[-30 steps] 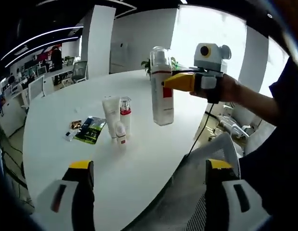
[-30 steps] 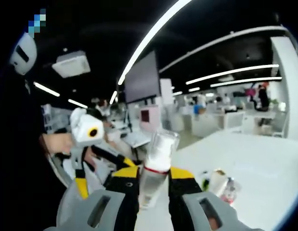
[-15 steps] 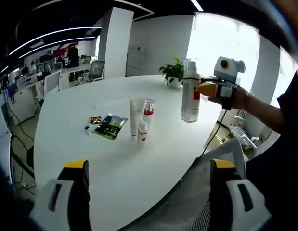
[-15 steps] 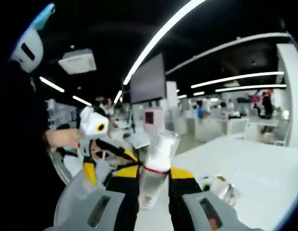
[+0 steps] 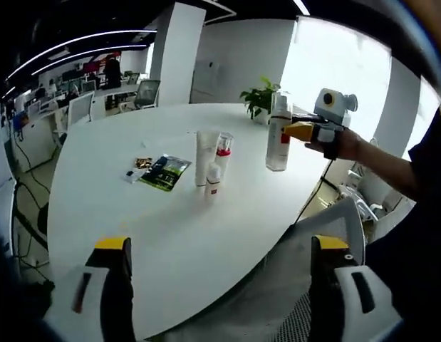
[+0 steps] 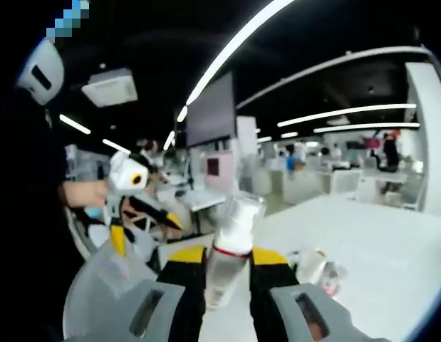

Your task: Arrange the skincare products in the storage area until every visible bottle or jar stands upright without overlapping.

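My right tool is clamped on a tall clear bottle with a red band under its white pump and a clear cap on top; the bottle stands upright between the two black-and-yellow jaws. In the left gripper view that same tool reaches in from the right, over the far right part of the round white surface, with the tall bottle held upright just above the surface or on it; I cannot tell whether its base touches. My hand wraps the tool's handle there.

My left tool is wide open and holds nothing, its jaws spread at the near edge of the surface.

Toward the middle of the surface stands a small cluster: a white tube upright, a clear bottle with a red collar just right of it, and a short white bottle with a red label in front, all close together. Left of them lie a dark green sachet and a few smaller packets, flat. A potted plant sits at the far edge.

In the right gripper view my left tool shows at the left, held in my other hand.
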